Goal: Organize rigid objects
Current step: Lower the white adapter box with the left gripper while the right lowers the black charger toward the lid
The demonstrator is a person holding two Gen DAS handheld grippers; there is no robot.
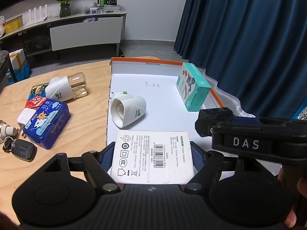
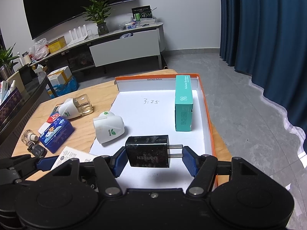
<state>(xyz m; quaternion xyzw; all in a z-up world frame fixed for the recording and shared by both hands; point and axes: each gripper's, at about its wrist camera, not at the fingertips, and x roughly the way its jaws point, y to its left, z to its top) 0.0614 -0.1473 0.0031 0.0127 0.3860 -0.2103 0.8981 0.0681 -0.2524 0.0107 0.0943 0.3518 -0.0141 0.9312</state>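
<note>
My left gripper (image 1: 153, 159) is shut on a flat white power-adapter box (image 1: 153, 145), label side up, held over the near end of the white tray with an orange rim (image 1: 145, 65). My right gripper (image 2: 154, 161) is shut on a black UGREEN charger (image 2: 147, 151). One pad presses its body and the other its prongs, above the tray (image 2: 206, 105). A teal bandage box (image 1: 193, 88) (image 2: 183, 105) stands in the tray at the far right. A white plug-in heater (image 1: 128, 109) (image 2: 109, 128) lies across the tray's left edge.
On the wooden table left of the tray lie a heater with a glass bottle (image 1: 67, 88), a blue tin (image 1: 49, 122), a white charger (image 1: 24, 117), a red card pack (image 1: 35, 101), a car key (image 1: 23, 149) and a small bottle (image 2: 29, 137). The right gripper's black body (image 1: 249, 143) sits close on the right.
</note>
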